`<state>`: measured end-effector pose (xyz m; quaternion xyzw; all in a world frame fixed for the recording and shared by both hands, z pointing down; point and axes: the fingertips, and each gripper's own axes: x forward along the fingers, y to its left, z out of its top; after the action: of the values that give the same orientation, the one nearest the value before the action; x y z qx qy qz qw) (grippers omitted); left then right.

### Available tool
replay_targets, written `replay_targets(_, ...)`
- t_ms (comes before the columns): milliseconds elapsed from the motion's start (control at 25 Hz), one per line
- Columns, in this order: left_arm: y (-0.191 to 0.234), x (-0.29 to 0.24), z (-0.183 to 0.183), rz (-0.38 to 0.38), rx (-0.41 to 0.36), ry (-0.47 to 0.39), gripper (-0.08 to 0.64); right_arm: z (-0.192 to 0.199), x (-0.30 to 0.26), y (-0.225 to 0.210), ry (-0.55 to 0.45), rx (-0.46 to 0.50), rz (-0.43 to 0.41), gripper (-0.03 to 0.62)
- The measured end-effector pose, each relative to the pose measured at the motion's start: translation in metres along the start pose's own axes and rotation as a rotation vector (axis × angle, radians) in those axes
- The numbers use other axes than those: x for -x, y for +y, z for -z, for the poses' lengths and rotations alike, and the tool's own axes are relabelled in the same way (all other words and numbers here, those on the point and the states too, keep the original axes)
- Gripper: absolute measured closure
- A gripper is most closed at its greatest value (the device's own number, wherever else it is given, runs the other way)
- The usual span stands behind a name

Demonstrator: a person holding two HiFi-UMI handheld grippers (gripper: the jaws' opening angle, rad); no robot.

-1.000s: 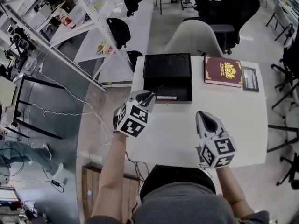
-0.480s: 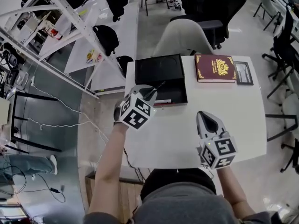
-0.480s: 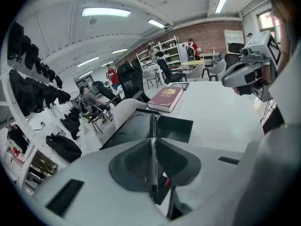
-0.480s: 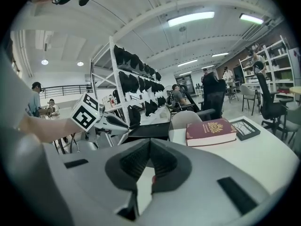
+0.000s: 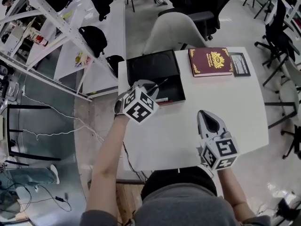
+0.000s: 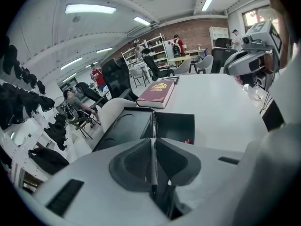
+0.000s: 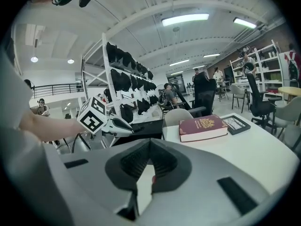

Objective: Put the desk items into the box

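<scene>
An open black box (image 5: pixel 165 88) lies at the table's far left, its lid (image 5: pixel 150 66) folded back. My left gripper (image 5: pixel 149 86) hovers over the box's near left corner, shut on a thin black pen (image 5: pixel 161 83) that points into the box. In the left gripper view the pen (image 6: pixel 153 126) runs straight out between the pressed jaws toward the box (image 6: pixel 176 126). A red pen (image 5: pixel 162 99) lies along the box's near wall. My right gripper (image 5: pixel 206 115) rests over the table's near right part, shut and empty; its jaw tips (image 7: pixel 149 143) meet.
A maroon book (image 5: pixel 210 61) and a small black picture frame (image 5: pixel 238 64) lie at the far right of the white table (image 5: pixel 225 107). A white chair (image 5: pixel 167 32) stands behind the table, with black office chairs further back.
My left gripper has carried the pen a little forward, over the box's near edge. The head view has shifted. The right gripper has stayed put.
</scene>
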<state>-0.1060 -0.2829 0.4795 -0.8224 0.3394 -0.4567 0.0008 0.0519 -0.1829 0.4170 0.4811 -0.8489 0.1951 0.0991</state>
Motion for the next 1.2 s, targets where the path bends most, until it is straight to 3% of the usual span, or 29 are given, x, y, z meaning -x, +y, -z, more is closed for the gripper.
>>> replay_targets(400,-0.011,-0.041,0.009,0.089,-0.027,0.053,0.512,0.008,0.005,-0.008,0.012,-0.031,0.071,0.588)
replay_targets(1200,-0.017,-0.094,0.022,0.12,0.009,0.146,0.513,0.025,0.005,-0.033,0.055,-0.072,0.136,0.588)
